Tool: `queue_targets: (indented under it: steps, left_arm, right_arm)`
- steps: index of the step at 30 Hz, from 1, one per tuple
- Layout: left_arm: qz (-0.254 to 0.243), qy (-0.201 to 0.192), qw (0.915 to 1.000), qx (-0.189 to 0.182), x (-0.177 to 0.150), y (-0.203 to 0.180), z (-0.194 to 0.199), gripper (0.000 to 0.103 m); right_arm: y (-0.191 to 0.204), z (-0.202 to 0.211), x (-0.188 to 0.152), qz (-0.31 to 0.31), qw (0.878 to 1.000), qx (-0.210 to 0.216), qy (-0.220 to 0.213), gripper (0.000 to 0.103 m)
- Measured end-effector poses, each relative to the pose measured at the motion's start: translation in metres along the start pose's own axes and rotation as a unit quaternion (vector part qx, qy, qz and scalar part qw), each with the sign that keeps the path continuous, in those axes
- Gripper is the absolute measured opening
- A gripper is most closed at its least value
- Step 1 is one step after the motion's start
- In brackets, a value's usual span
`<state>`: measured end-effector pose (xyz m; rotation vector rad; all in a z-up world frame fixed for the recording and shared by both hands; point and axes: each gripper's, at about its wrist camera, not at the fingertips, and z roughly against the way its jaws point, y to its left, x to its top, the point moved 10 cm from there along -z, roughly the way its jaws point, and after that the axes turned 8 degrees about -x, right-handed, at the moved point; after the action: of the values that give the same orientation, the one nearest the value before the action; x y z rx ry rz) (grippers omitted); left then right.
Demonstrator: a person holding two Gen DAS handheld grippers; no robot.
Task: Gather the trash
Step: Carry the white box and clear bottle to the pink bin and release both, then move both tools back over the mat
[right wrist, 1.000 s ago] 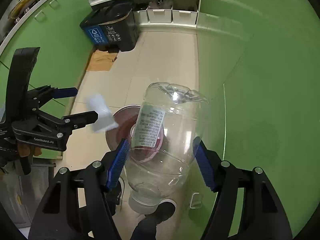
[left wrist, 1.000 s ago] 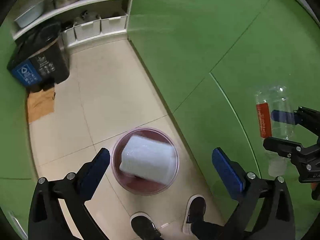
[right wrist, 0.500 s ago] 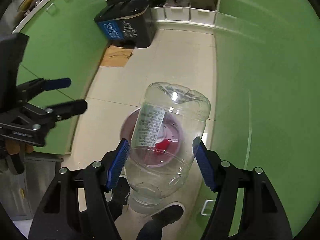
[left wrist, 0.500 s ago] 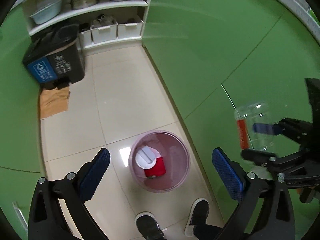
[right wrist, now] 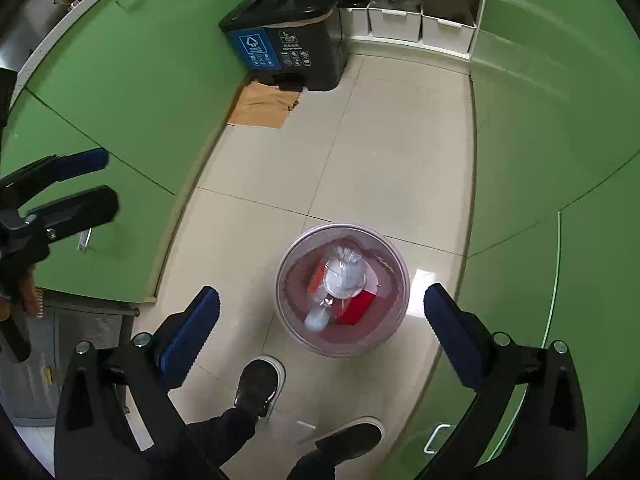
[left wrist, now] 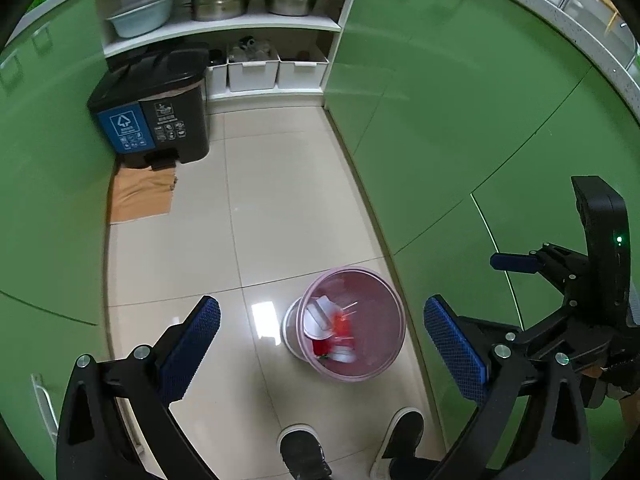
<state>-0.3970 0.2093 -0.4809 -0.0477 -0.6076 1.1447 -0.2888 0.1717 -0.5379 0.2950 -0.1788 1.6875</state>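
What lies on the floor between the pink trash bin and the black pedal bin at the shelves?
Only bare tile floor between the pink trash bin and the black pedal bin; the cardboard sheet lies off to the side. Right wrist view.

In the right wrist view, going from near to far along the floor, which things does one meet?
Shoes → pink bin → cardboard → black bin → white boxes.

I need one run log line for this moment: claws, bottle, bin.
left claw: open, empty | right claw: just opened, empty | clear bottle: in pink bin | phase: bottle dropped
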Motion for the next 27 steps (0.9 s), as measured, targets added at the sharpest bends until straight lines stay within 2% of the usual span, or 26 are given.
queue_targets:
  steps: [6, 10, 16, 21, 23, 27]
  left_arm:
    - [-0.006, 0.003, 1.0, -0.003, 0.007, -0.016, 0.021, 0.098]
    - [-0.018, 0.006, 0.9998, -0.009, 0.018, -0.041, 0.054, 0.098]
    - [-0.052, 0.012, 0.9984, -0.021, 0.047, -0.102, 0.127, 0.098]
    - [-0.092, 0.016, 0.9951, -0.031, 0.075, -0.163, 0.188, 0.098]
    - [-0.111, 0.013, 0.9929, -0.04, 0.086, -0.188, 0.205, 0.098]
    - [-0.165, 0.006, 0.984, -0.067, 0.107, -0.252, 0.228, 0.098]
  right_arm:
    - [-0.012, 0.035, 0.001, -0.022, 1.0, -0.015, 0.0, 0.1]
    - [-0.02, 0.089, 0.004, -0.044, 0.999, -0.023, -0.011, 0.1]
    - [-0.042, 0.214, 0.012, -0.091, 0.995, -0.033, -0.034, 0.1]
    - [-0.074, 0.319, 0.005, -0.133, 0.988, -0.054, -0.063, 0.1]
    - [-0.094, 0.364, -0.005, -0.16, 0.982, -0.065, -0.079, 0.1]
    - [-0.139, 0.425, -0.035, -0.214, 0.966, -0.098, -0.104, 0.1]
